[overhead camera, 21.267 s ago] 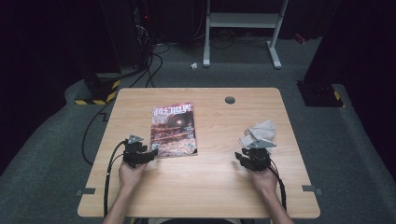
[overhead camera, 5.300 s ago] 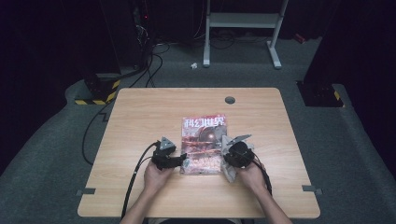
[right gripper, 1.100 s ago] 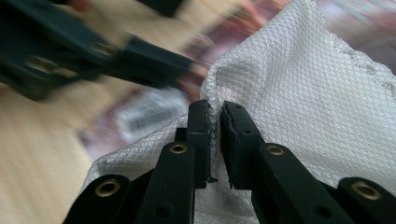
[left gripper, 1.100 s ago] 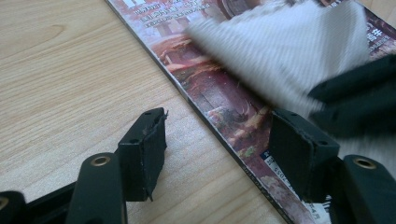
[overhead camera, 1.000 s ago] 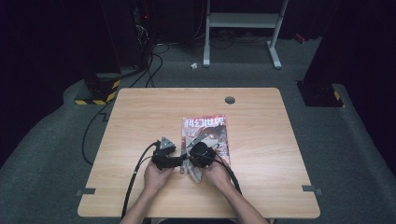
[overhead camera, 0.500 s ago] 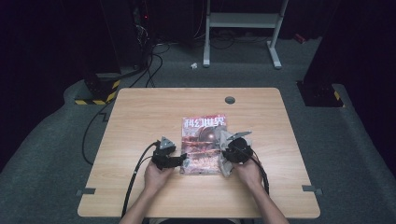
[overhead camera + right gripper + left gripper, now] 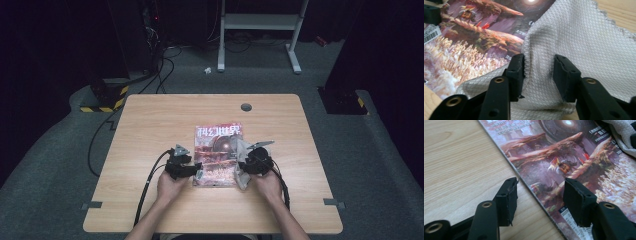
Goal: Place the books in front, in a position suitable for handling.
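A magazine (image 7: 217, 150) with a purple and red cover lies flat near the middle of the wooden table (image 7: 150, 125). My left gripper (image 7: 197, 172) rests at the magazine's (image 7: 564, 152) lower left edge. Its jaws (image 7: 540, 187) stand open astride that edge and have just been closing a little. A grey woven cloth (image 7: 241, 177) lies over the magazine's right edge. My right gripper (image 7: 242, 162) is on it. In the right gripper view a raised fold of the cloth (image 7: 579, 37) stands between the jaws (image 7: 539, 62), which have just been opening and no longer pinch it.
A round cable hole (image 7: 245, 106) sits at the table's far edge. Black cables (image 7: 150, 185) trail from the left gripper off the near edge. A white metal stand (image 7: 260, 20) and a yellow-black striped box (image 7: 102, 102) are on the floor beyond the table.
My right gripper has swept with the cloth from the magazine's lower left to its right edge, and its jaws have parted. The left gripper stayed put, its jaws slightly narrower.
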`<state>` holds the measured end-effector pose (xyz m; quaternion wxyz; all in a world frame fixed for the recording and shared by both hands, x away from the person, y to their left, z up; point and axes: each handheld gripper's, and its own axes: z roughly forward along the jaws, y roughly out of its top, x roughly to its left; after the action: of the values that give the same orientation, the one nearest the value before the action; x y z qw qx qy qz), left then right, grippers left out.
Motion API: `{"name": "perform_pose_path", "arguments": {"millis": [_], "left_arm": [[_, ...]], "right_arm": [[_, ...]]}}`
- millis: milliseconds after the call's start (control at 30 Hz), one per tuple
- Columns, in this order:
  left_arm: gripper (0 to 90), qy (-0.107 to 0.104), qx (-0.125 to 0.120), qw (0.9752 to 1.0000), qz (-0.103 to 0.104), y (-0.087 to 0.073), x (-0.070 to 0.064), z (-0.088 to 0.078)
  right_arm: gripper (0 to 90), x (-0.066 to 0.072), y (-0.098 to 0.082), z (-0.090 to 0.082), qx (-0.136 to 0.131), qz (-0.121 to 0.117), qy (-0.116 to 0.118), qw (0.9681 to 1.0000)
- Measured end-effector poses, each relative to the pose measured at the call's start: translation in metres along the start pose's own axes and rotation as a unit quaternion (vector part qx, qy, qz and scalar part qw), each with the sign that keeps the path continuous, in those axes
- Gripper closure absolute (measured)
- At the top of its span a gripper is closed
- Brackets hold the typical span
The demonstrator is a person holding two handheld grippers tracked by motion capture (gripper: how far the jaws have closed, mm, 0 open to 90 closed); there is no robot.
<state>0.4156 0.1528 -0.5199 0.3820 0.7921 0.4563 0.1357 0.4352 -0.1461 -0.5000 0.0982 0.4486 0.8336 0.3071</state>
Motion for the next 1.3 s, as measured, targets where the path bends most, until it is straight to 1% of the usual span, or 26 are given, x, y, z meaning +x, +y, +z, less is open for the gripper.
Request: {"name": "perform_pose_path", "arguments": {"millis": [67, 100, 133, 200, 267, 367, 467, 533, 600, 667, 700, 733, 767, 800, 867, 900, 967, 1000, 1033, 1067, 1133, 1200, 1233, 1300], "left_arm": [[46.7, -0.006, 0.003, 1.0000, -0.001, 0.002, -0.002, 0.002], [47.4, -0.012, 0.002, 0.9999, -0.001, 0.002, -0.003, 0.002], [49.4, -0.010, 0.003, 0.9999, 0.002, 0.002, -0.004, 0.002], [49.3, -0.007, 0.004, 1.0000, 0.001, 0.002, -0.006, 0.002], [49.6, -0.005, 0.007, 1.0000, 0.002, 0.002, -0.007, 0.001], [49.9, -0.005, 0.015, 0.9999, 0.002, 0.002, -0.012, 0.000], [49.9, -0.008, 0.018, 0.9998, 0.008, -0.002, -0.020, -0.004], [49.9, -0.014, 0.018, 0.9997, 0.011, -0.006, -0.026, -0.007], [49.9, -0.023, 0.022, 0.9993, 0.022, -0.011, -0.033, -0.011], [49.9, -0.027, 0.026, 0.9990, 0.026, -0.012, -0.036, -0.012], [49.7, -0.028, 0.029, 0.9988, 0.027, -0.011, -0.036, -0.013], [49.4, -0.030, 0.031, 0.9987, 0.026, -0.010, -0.036, -0.013], [49.2, -0.032, 0.033, 0.9985, 0.028, -0.009, -0.034, -0.012], [49.2, -0.030, 0.033, 0.9985, 0.031, -0.007, -0.034, -0.011], [49.0, -0.017, 0.027, 0.9989, 0.034, -0.005, -0.031, -0.010], [48.7, -0.011, 0.023, 0.9991, 0.033, -0.005, -0.029, -0.009], [47.3, -0.004, 0.020, 0.9996, 0.018, -0.002, -0.021, -0.006], [46.0, -0.001, 0.021, 0.9997, 0.011, 0.000, -0.017, -0.005], [45.2, 0.003, 0.022, 0.9997, 0.010, 0.002, -0.014, -0.004], [45.0, 0.008, 0.024, 0.9996, 0.014, 0.004, -0.013, -0.003], [44.1, 0.011, 0.024, 0.9995, 0.017, 0.006, -0.011, -0.001], [41.5, 0.001, 0.026, 0.9996, 0.008, 0.006, -0.007, 0.001], [40.5, -0.001, 0.024, 0.9997, 0.006, 0.006, -0.006, 0.001], [39.0, -0.001, 0.015, 0.9998, 0.013, 0.004, -0.005, 0.002]], "right_arm": [[62.8, -0.001, 0.000, 0.000, 0.001, -0.001, 0.005, 1.0000], [63.6, -0.001, -0.001, 0.000, 0.001, 0.005, 0.008, 1.0000], [64.5, -0.003, -0.001, -0.001, 0.001, 0.007, 0.013, 0.9999], [65.4, -0.003, -0.001, -0.001, 0.001, 0.008, 0.014, 0.9999], [66.1, -0.002, -0.001, -0.001, -0.001, 0.003, 0.010, 0.9999], [66.9, 0.000, -0.001, -0.002, 0.006, -0.001, 0.006, 1.0000], [67.9, 0.000, -0.004, -0.006, 0.011, -0.004, 0.003, 0.9999], [68.5, 0.002, -0.009, -0.010, 0.011, -0.010, -0.002, 0.9999], [69.1, 0.004, -0.015, -0.015, 0.015, -0.017, -0.007, 0.9997], [71.3, 0.004, -0.018, -0.019, 0.018, -0.029, -0.008, 0.9994], [74.1, 0.004, -0.018, -0.020, 0.020, -0.035, -0.010, 0.9992], [76.6, 0.004, -0.018, -0.021, 0.019, -0.046, -0.014, 0.9987], [77.9, 0.004, -0.017, -0.021, 0.022, -0.049, -0.016, 0.9985], [79.3, 0.005, -0.014, -0.021, 0.023, -0.057, -0.020, 0.9979], [80.2, 0.009, -0.009, -0.022, 0.021, -0.073, -0.034, 0.9966], [80.3, 0.011, -0.007, -0.023, 0.018, -0.076, -0.036, 0.9963], [80.3, 0.014, -0.002, -0.024, 0.010, -0.086, -0.039, 0.9954], [80.3, 0.016, 0.000, -0.024, 0.008, -0.087, -0.040, 0.9954], [80.3, 0.018, 0.003, -0.022, 0.010, -0.092, -0.042, 0.9948], [80.3, 0.019, 0.005, -0.020, 0.014, -0.095, -0.043, 0.9944], [80.3, 0.020, 0.008, -0.013, 0.025, -0.096, -0.043, 0.9942], [80.1, 0.021, 0.010, -0.005, 0.037, -0.093, -0.041, 0.9941], [80.0, 0.023, 0.012, -0.001, 0.038, -0.091, -0.039, 0.9944], [80.0, 0.025, 0.014, 0.002, 0.037, -0.086, -0.030, 0.9952]]}}
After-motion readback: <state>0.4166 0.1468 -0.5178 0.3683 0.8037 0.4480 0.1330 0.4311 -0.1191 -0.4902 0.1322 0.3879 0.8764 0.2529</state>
